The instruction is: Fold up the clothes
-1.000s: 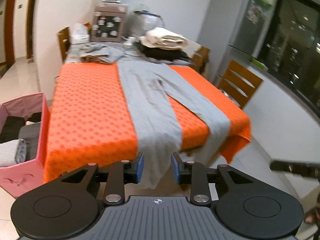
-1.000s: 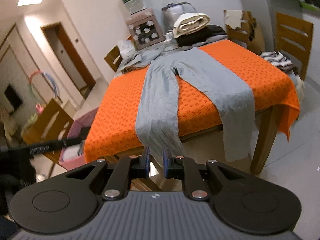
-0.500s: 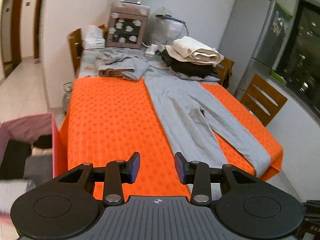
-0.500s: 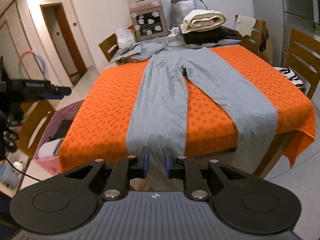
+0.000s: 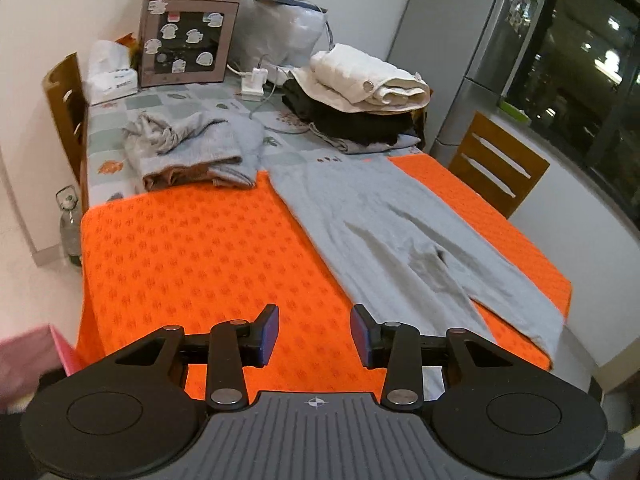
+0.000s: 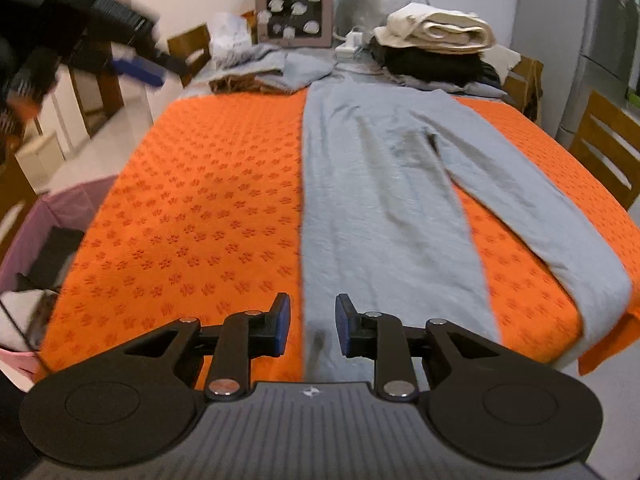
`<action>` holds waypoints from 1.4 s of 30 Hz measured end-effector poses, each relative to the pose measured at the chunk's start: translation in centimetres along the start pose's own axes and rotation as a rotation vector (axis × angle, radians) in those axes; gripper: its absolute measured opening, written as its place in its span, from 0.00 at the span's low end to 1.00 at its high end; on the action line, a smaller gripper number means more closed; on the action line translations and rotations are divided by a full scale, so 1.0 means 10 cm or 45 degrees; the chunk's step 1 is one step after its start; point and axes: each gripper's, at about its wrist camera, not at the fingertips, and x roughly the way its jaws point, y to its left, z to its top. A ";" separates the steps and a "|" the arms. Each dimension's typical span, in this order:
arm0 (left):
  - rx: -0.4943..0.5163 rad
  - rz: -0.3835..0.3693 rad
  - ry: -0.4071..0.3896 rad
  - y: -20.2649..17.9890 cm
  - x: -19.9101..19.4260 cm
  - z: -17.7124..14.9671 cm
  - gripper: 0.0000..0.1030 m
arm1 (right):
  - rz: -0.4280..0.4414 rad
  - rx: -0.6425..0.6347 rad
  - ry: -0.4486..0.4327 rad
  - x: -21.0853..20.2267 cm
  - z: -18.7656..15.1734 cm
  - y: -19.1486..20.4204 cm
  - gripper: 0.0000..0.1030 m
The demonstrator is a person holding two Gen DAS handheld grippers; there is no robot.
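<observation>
Grey trousers (image 5: 384, 224) (image 6: 372, 184) lie spread flat on the orange-covered table (image 5: 192, 248) (image 6: 200, 208), waistband at the far end, both legs running to the near edge and hanging over it. My left gripper (image 5: 314, 334) is open above the bare orange cloth, left of the trousers, with nothing between its fingers. My right gripper (image 6: 308, 328) is open just above the left leg's near end, its fingers straddling that leg's left edge. The left gripper (image 6: 136, 66) shows blurred at upper left in the right wrist view.
Crumpled grey clothes (image 5: 188, 148) and a stack of folded clothes (image 5: 360, 100) sit at the table's far end beside a box (image 5: 188, 28). A pink basket (image 6: 36, 240) holding clothes stands on the floor at left. Wooden chairs (image 5: 496, 168) flank the table.
Both grippers rose and moved forward over the table. The right gripper's fingers went from nearly shut to open; the left gripper's fingers spread a little wider.
</observation>
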 end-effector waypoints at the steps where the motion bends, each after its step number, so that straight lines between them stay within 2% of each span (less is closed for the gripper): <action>1: 0.001 -0.003 0.000 0.06 0.06 0.05 0.42 | -0.019 -0.016 0.010 0.07 0.02 0.06 0.28; 7: -0.065 -0.024 0.001 0.37 0.49 0.38 0.43 | -0.138 -0.064 0.042 0.33 0.06 0.18 0.24; 8: -0.078 -0.029 0.003 0.41 0.59 0.43 0.44 | -0.144 -0.055 0.046 0.33 0.06 0.18 0.10; 9: -0.088 -0.035 0.005 0.44 0.69 0.48 0.44 | -0.155 -0.045 0.047 0.33 0.06 0.18 0.02; 10: -0.096 -0.042 0.007 0.46 0.79 0.53 0.44 | -0.166 -0.034 0.049 0.32 0.06 0.18 0.01; 17: -0.169 -0.080 0.034 0.56 1.57 0.77 0.44 | -0.213 0.102 0.022 0.19 0.09 0.05 0.01; 25: -0.304 -0.122 0.081 0.66 2.39 0.99 0.44 | -0.223 0.101 0.028 0.21 0.15 0.09 0.01; 30: -0.334 -0.081 0.053 0.68 2.66 1.15 0.36 | -0.265 0.079 0.053 0.29 0.12 0.13 0.02; 34: -0.327 -0.057 0.039 0.67 2.83 1.27 0.35 | -0.285 0.087 0.068 0.33 0.11 0.14 0.04; 38: -0.338 -0.044 0.007 0.66 2.90 1.29 0.36 | -0.301 0.079 0.078 0.37 0.08 0.15 0.20; 42: -0.377 -0.046 -0.019 0.65 2.90 1.26 0.35 | -0.289 0.087 0.063 0.37 0.06 0.11 0.21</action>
